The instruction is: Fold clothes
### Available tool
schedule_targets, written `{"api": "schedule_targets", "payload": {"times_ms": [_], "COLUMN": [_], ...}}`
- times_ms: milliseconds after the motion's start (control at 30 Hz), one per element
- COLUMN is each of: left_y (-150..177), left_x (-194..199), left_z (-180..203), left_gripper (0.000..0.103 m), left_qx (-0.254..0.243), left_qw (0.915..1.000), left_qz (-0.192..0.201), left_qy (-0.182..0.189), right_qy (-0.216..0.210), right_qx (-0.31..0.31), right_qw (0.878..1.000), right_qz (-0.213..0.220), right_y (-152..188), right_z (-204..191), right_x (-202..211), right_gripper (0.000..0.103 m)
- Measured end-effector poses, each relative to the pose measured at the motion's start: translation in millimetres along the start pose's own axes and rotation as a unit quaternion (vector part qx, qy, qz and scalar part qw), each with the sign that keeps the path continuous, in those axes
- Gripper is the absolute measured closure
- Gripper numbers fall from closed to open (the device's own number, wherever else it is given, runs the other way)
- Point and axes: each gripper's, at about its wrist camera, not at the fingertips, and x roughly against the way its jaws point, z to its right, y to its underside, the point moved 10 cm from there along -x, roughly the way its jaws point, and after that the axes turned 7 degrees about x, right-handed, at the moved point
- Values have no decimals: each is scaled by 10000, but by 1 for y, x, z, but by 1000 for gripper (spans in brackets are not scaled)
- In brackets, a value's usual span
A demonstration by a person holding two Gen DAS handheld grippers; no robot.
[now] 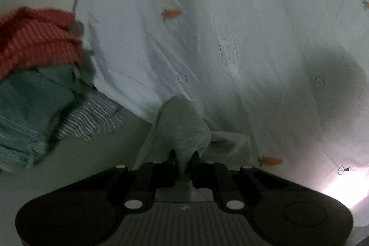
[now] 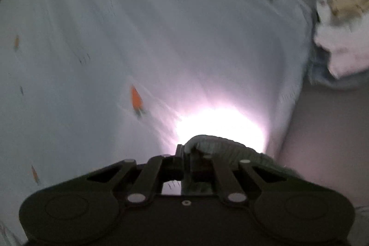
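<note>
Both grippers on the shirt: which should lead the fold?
Probably left. The left gripper grips a shirt edge in sharp view; the right gripper view is blurred and glare-washed.

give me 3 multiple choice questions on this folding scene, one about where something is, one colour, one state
1. Where does the stack of folded clothes lie in the left wrist view?
A. left of the white shirt
B. on top of the white shirt
C. in the left tool

2. What colour is the top piece of that stack?
A. yellow
B. red with pale stripes
C. black

3. What state is the left tool in?
A. wide open above the cloth
B. shut on a fold of the white shirt
C. holding a hanger

Answers:
1 A, the stack of folded clothes sits past the left edge of the white shirt.
2 B, the top piece is red with thin pale stripes.
3 B, the left tool has cloth bunched between its closed fingers.
</note>
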Motion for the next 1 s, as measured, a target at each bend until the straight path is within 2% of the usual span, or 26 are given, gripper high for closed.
{"api": "schedule_targets", "payload": {"times_ms": [33, 67, 100, 133, 167, 300, 433, 533, 567, 633, 700, 733, 833, 867, 933, 1000], "left_y": [7, 16, 24, 33, 42, 77, 106, 123, 127, 131, 132, 129, 120, 116, 110, 107], "left_x": [0, -2, -3, -4, -4, 0, 17, 24, 25, 21, 12, 8, -2, -7, -17, -29], "left_z": [-12, -24, -36, -49, -61, -111, -148, -152, -150, -142, -135, -131, -119, -114, -102, -89], "left_gripper": [90, 89, 89, 89, 89, 89, 88, 80, 73, 64, 53, 52, 44, 36, 31, 27], "left_qx": [33, 72, 110, 148, 187, 341, 617, 595, 536, 379, 237, 153, -131, -254, -541, -909], "left_qw": [9999, 9994, 9985, 9973, 9958, 9868, 9770, 9744, 9742, 9757, 9764, 9769, 9793, 9806, 9822, 9814], "left_qz": [-72, -161, -251, -340, -429, -742, -1001, -1228, -1287, -1332, -1348, -1322, -1145, -1088, -1008, -980], "left_qy": [-146, -308, -468, -629, -790, -1399, -1778, -1788, -1775, -1699, -1670, -1674, -1664, -1609, -1487, -1381], "right_qy": [109, 272, 506, 763, 1024, 1559, 2036, 1989, 1956, 1974, 2179, 2299, 2591, 2646, 2724, 2776], "right_qx": [63, 161, 258, 322, 294, 174, 656, 779, 773, 819, 1126, 1312, 2028, 2282, 2714, 2935], "right_qw": [9999, 9995, 9982, 9955, 9915, 9772, 9563, 9475, 9470, 9445, 9372, 9323, 9184, 9130, 9008, 8908], "right_qz": [90, 32, -208, -470, -750, -1428, -1993, -2379, -2427, -2494, -2481, -2464, -2197, -2104, -2019, -2081], "right_y": [-4, -2, 4, 11, 22, 81, 136, 170, 176, 185, 189, 191, 176, 169, 161, 161], "right_z": [4, 14, 28, 43, 60, 120, 166, 174, 174, 175, 172, 170, 164, 162, 161, 165], "right_x": [-1, -6, -12, -17, -17, 10, 48, 60, 60, 58, 58, 60, 61, 64, 64, 59], "right_gripper": [97, 91, 84, 66, 61, 58, 59, 59, 57, 53, 52, 52, 50, 45, 37, 34]}}
